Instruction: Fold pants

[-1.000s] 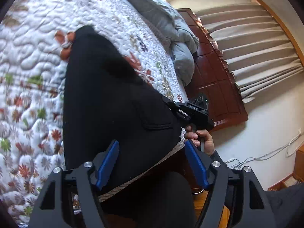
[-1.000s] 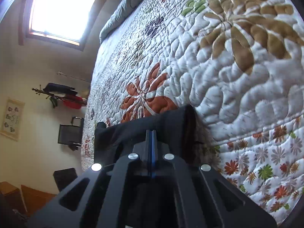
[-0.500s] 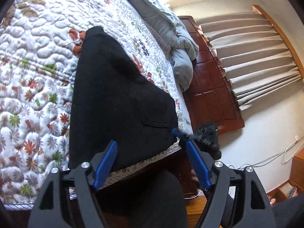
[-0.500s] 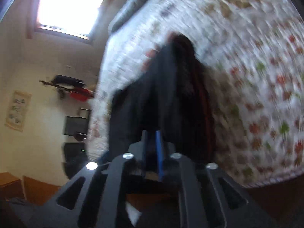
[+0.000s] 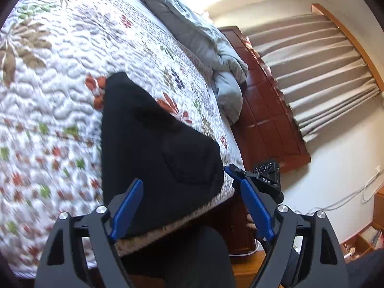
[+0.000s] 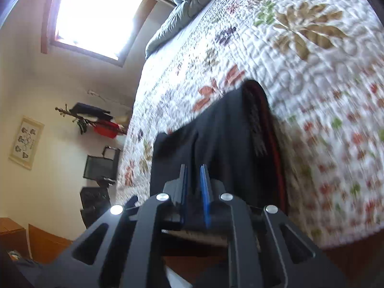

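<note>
Both grippers have backed off the pants [image 5: 153, 158]: left gripper [image 5: 192, 206] wide open, empty; right gripper [image 6: 195, 187] slightly parted, released. Folded stack overhangs the bed [image 5: 60, 76] edge and may slide.

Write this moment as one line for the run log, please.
stage: fold pants | pants: folded, on quilt | left gripper: open, empty | right gripper: slightly open

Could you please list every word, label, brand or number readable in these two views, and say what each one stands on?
"DAS": white letters on the black right tool, seen from the left wrist.
The cream framed wall picture in the right wrist view shows small dark figures, too small to read.
Nothing else carries readable text.
</note>
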`<state>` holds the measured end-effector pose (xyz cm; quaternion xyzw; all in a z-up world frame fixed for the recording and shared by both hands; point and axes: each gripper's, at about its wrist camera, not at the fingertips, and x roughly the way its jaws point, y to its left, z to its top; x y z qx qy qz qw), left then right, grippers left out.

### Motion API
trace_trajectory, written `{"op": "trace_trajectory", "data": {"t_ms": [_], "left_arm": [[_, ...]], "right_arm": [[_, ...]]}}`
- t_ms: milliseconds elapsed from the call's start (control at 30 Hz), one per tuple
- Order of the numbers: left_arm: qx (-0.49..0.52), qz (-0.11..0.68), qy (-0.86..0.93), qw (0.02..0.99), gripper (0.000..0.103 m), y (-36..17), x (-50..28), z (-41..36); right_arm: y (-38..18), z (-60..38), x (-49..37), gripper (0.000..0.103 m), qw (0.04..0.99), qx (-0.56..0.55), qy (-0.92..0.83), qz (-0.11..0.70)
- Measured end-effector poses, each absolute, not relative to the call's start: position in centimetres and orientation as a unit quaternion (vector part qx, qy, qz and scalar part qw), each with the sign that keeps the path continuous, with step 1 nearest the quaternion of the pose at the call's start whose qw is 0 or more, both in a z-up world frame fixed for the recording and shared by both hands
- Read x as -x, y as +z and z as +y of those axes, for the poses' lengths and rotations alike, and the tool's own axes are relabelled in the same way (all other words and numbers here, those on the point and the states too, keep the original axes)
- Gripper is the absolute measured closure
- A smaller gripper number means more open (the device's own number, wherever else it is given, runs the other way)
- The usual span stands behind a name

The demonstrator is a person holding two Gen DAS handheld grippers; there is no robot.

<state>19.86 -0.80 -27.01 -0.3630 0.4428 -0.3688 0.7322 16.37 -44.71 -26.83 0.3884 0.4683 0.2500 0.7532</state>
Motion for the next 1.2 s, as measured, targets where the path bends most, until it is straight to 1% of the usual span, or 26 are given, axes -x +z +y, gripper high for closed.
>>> {"op": "trace_trajectory", "data": {"t_ms": [100, 133, 167, 200, 333, 467, 500, 533, 567, 600, 633, 667, 867, 900, 1033, 1200], "left_arm": [[0.370, 0.445, -0.354, 0.734, 0.018, -27.1, -21.0, 0.2], [0.371, 0.447, -0.350, 0.735, 0.018, -27.1, -21.2, 0.4], [0.370, 0.448, -0.346, 0.736, 0.018, -27.2, -21.5, 0.7], [0.369, 0.451, -0.344, 0.736, 0.017, -27.3, -21.7, 0.9], [0.365, 0.468, -0.334, 0.732, 0.017, -28.6, -22.7, 1.6], [0.360, 0.490, -0.327, 0.723, 0.017, -30.2, -23.9, 1.3], [0.357, 0.494, -0.325, 0.723, 0.017, -30.5, -24.3, 1.2], [0.354, 0.498, -0.324, 0.723, 0.016, -30.7, -24.5, 1.1], [0.349, 0.501, -0.322, 0.723, 0.016, -30.9, -24.8, 1.1], [0.344, 0.503, -0.321, 0.725, 0.016, -31.1, -25.1, 1.2], [0.342, 0.505, -0.321, 0.725, 0.015, -31.2, -25.4, 1.2], [0.340, 0.506, -0.320, 0.725, 0.015, -31.3, -25.6, 1.3], [0.343, 0.522, -0.319, 0.713, 0.014, -32.3, -27.0, 1.0], [0.344, 0.523, -0.320, 0.711, 0.014, -32.4, -27.2, 1.0], [0.357, 0.532, -0.323, 0.696, 0.013, -33.1, -27.7, 0.7], [0.362, 0.547, -0.333, 0.677, 0.011, -34.0, -28.1, 0.0]], "right_arm": [[-28.8, -44.7, -18.6, 0.088, 0.741, -0.403, 0.245, 0.478], [-29.9, -44.8, -19.1, 0.091, 0.735, -0.410, 0.240, 0.485], [-30.8, -45.0, -19.2, 0.099, 0.732, -0.410, 0.235, 0.490], [-31.8, -45.6, -19.2, 0.103, 0.731, -0.411, 0.230, 0.494], [-34.7, -48.4, -17.4, 0.103, 0.710, -0.455, 0.230, 0.486], [-33.7, -49.6, -16.9, 0.103, 0.721, -0.440, 0.219, 0.489], [-33.4, -50.2, -16.7, 0.100, 0.723, -0.441, 0.214, 0.487], [-32.9, -51.1, -16.5, 0.091, 0.725, -0.443, 0.206, 0.485], [-32.5, -51.9, -16.3, 0.061, 0.728, -0.440, 0.197, 0.487], [-32.1, -52.3, -16.2, 0.028, 0.731, -0.434, 0.189, 0.492], [-31.6, -52.5, -16.3, 0.020, 0.734, -0.421, 0.182, 0.501], [-31.4, -52.4, -16.4, 0.015, 0.735, -0.412, 0.182, 0.508], [-32.3, -48.8, -19.8, 0.013, 0.689, -0.379, 0.231, 0.573], [-32.6, -48.0, -20.4, 0.012, 0.683, -0.368, 0.237, 0.584], [-32.8, -46.2, -21.8, 0.008, 0.674, -0.357, 0.252, 0.596], [-33.0, -44.6, -23.0, 0.007, 0.658, -0.360, 0.272, 0.602]]}}
